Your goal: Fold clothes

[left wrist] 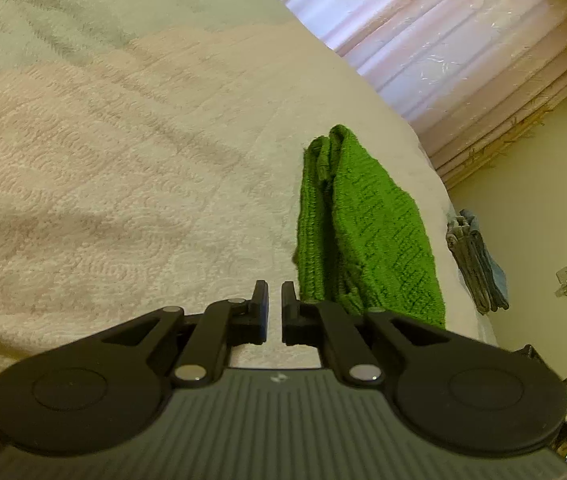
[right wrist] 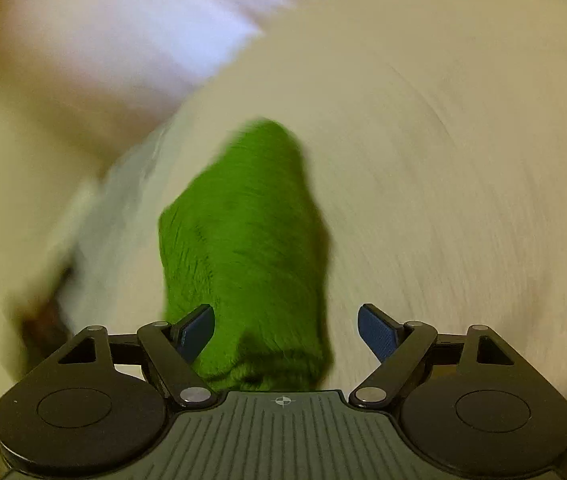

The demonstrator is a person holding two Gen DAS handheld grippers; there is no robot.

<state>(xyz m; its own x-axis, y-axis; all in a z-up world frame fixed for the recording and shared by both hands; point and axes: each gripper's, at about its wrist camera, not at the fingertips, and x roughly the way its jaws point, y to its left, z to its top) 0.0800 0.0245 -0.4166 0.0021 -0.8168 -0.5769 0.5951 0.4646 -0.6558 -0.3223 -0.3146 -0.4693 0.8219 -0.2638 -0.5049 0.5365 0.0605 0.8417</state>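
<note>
A folded green knit garment [left wrist: 367, 232] lies on the pale quilted bedspread [left wrist: 123, 160] close to the bed's right edge. My left gripper [left wrist: 274, 286] hovers just left of the garment's near end, its black jaws drawn together with nothing between them. The right wrist view is smeared by motion. There the green garment [right wrist: 243, 240] runs forward from under my right gripper [right wrist: 285, 309]. Its blue-padded fingers [right wrist: 197, 330] stand wide apart, the left pad over the knit's edge, neither pad pressing on it.
Pink-white curtains [left wrist: 443, 40] hang behind the bed. Beyond the bed's right edge is a cream wall with sockets [left wrist: 565, 280] and a stack of grey and blue folded clothes [left wrist: 477, 264]. Bedspread stretches wide to the left of the garment.
</note>
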